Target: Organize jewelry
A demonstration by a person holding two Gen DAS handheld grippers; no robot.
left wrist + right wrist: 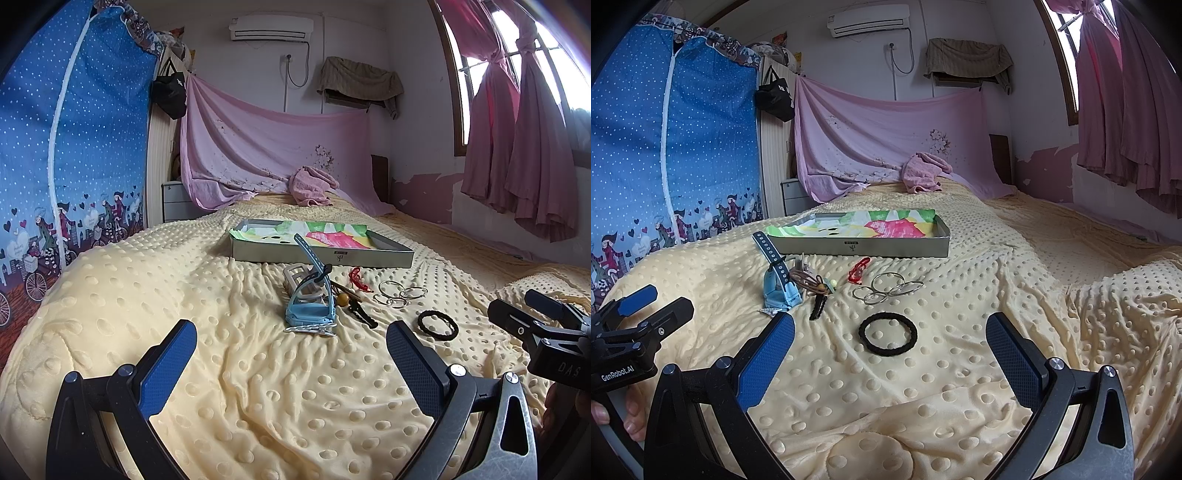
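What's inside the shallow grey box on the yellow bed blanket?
The shallow grey box holds a colourful green, pink and yellow cloth lining it. No jewelry shows on top; anything beneath the cloth is covered.

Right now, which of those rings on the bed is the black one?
The fuzzy black band, lying alone nearest the right gripper. The silver rings behind it are thin, shiny and overlapping.

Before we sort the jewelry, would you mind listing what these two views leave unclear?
- Tray floor: both views, covered by the colourful cloth.
- Items behind the blue watch: left view, hidden by the watch.
- Brown cord pile: both views, too small and tangled to identify.
- Silver rings: both views, overlapping, so no sure count.
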